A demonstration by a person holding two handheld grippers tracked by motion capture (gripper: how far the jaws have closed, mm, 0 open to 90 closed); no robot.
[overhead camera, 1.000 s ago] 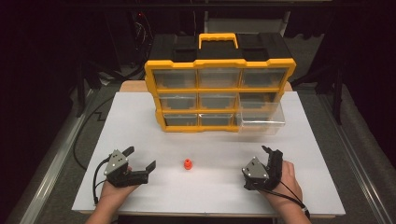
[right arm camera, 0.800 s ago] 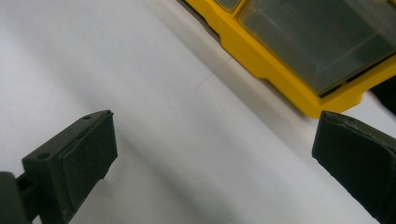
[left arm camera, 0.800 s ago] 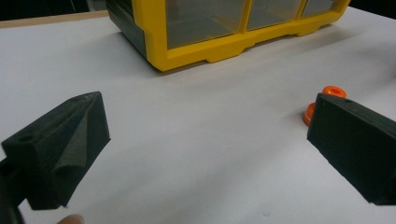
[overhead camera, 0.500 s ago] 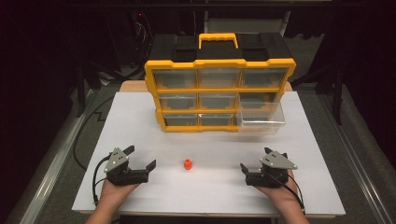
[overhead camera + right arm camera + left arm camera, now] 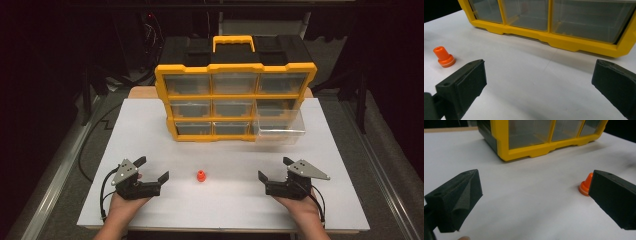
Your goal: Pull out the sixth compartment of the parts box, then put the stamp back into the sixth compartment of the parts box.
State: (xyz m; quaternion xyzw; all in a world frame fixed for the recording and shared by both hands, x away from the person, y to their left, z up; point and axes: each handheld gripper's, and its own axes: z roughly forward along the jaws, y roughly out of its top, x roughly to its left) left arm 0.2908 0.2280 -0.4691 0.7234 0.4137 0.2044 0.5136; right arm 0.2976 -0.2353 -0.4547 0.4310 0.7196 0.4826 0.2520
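White tabletop [image 5: 150,125], high view: a matt sheet in a dark room, with a yellow-and-black drawer organiser [image 5: 235,100] standing at its far middle; the organiser's lower right clear drawer [image 5: 279,131] is pulled out. A small orange peg [image 5: 201,175] stands upright on the sheet, near the front edge, between the two grippers and apart from both. The left gripper [image 5: 151,168] and right gripper [image 5: 272,168] rest low at the front, each in a hand, jaws spread wide and holding nothing.

Left gripper view: the two black jaws stand wide apart over bare white surface. The orange peg [image 5: 586,185] sits just beside the right-hand jaw, partly hidden by it; contact cannot be judged. The organiser's yellow frame [image 5: 529,151] runs across the top.

Right gripper view: jaws again far apart and empty. The orange peg [image 5: 444,57] stands to the left, beyond the left-hand jaw and clear of it. Clear drawer fronts [image 5: 589,20] appear empty, though reflections blur them.
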